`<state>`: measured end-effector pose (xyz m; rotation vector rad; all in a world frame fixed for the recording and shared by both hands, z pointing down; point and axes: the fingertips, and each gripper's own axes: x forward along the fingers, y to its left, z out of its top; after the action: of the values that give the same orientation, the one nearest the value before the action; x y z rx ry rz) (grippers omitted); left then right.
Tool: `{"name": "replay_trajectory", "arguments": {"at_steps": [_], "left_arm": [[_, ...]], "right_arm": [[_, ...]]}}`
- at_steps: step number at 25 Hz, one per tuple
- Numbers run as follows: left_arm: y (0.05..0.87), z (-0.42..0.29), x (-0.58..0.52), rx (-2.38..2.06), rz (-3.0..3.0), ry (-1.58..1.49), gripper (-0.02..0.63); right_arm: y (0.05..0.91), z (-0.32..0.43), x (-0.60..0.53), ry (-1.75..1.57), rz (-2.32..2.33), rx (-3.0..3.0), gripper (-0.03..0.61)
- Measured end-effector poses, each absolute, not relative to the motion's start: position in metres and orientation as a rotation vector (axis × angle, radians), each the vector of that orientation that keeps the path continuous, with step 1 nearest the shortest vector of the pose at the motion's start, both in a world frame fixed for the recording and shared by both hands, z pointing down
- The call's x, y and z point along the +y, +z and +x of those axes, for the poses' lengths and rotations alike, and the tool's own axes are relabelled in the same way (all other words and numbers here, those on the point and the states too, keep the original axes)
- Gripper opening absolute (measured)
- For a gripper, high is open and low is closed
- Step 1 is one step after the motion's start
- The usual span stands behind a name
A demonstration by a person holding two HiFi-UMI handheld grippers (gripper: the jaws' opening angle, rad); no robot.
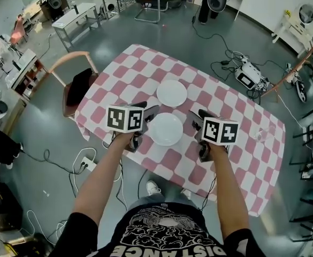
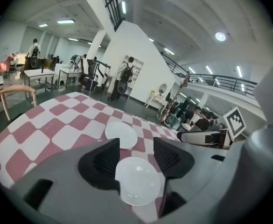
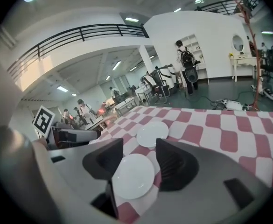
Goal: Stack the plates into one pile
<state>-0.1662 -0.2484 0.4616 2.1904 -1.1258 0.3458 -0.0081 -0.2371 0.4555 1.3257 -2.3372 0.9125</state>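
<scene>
Two white plates lie apart on the red-and-white checked table. The far plate sits near the table's middle, and the near plate lies closer to me. My left gripper hangs above the table just left of the near plate, and my right gripper hangs just right of it. Neither touches a plate. In the left gripper view the jaws stand apart and empty, with the near plate and the far plate below and beyond. The right gripper shows the same open gap over its near plate and far plate.
A wooden chair stands at the table's left end. A clear glass sits near the table's right edge. Cables and a power strip lie on the floor beside me. Desks, chairs and people fill the room beyond.
</scene>
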Motion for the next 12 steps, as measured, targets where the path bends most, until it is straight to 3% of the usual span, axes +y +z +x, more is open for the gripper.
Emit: {"name": "replay_trajectory", "arguments": {"at_steps": [12], "left_arm": [[0.399,-0.16,-0.262,-1.32,2.396,0.318,0.305]], "right_arm": [[0.384,0.009,-0.24,0.587,1.434,-2.443,0.304]]}}
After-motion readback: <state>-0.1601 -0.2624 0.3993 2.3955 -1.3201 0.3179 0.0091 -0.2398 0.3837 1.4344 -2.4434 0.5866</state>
